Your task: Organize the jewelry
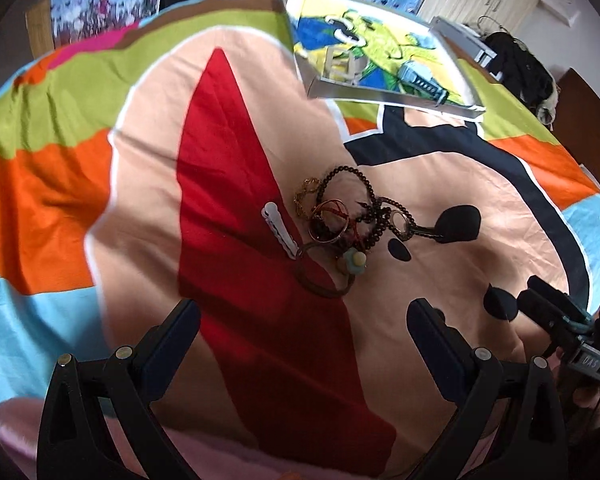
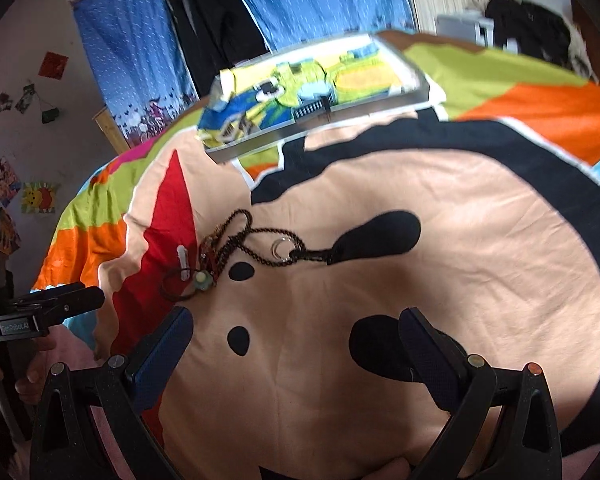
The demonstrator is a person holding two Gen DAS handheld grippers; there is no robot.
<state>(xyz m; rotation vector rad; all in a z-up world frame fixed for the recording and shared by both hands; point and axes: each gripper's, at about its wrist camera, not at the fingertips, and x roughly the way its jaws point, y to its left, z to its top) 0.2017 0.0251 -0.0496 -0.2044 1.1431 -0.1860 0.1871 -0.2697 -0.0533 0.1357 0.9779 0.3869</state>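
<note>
Two grippers hover over a bright patterned bedspread [image 1: 60, 184], both with jaws spread wide and holding nothing: the left gripper [image 1: 304, 320] sits nearest the jewelry, the right gripper [image 2: 296, 328] further right over bare peach cloth. Just beyond the left one lies a tangled pile of jewelry [image 1: 340, 220]: a brown hair tie [image 1: 320, 280], a white clip [image 1: 279, 230], gold bangles [image 1: 330, 222] and a dark beaded necklace [image 1: 364, 188], all touching. Far behind, a shallow tray [image 1: 380, 98] rests on the bed, holding a few small items.
</note>
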